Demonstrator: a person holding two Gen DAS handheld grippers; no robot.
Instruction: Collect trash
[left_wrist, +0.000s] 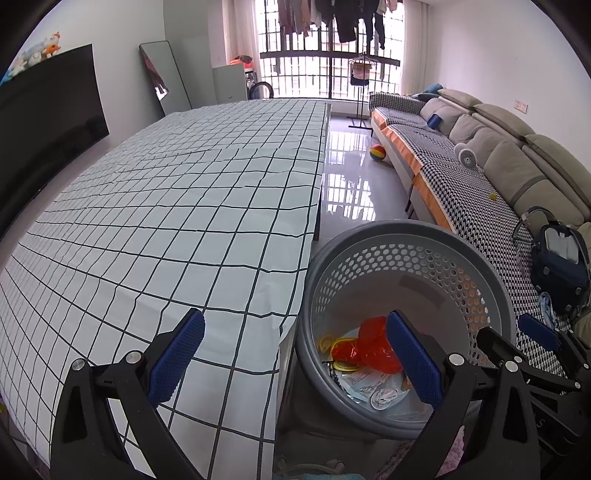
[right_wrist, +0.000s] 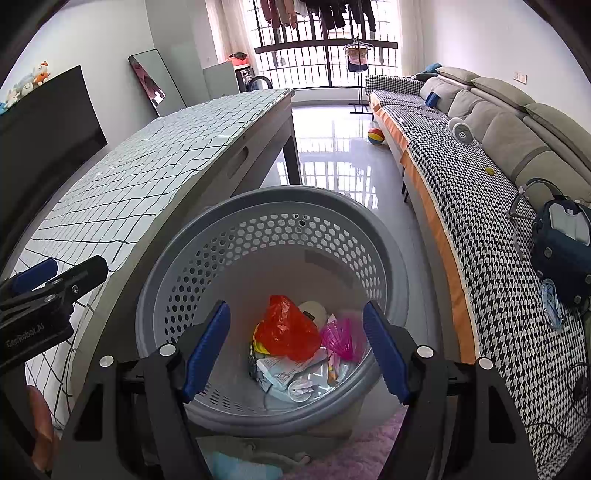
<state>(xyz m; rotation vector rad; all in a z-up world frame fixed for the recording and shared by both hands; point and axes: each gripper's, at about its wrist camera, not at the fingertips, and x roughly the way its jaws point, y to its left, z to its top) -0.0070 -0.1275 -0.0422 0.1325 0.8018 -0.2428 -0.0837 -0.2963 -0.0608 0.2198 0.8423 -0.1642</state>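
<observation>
A grey perforated basket stands on the floor beside the table. Inside lie a crumpled red plastic bag, a pink plastic piece, paper wrappers and a pale round lid. My right gripper hangs over the basket's mouth, open, nothing between its blue pads. My left gripper is open too, straddling the table's edge: one pad over the checked cloth, the other over the basket. The red bag shows there as well. The right gripper appears at the right of the left wrist view.
The table with the checked cloth runs along the left. A long sofa with a houndstooth cover lines the right, holding a dark blue bag. A shiny floor aisle lies between, with a coloured ball far off. A television hangs left.
</observation>
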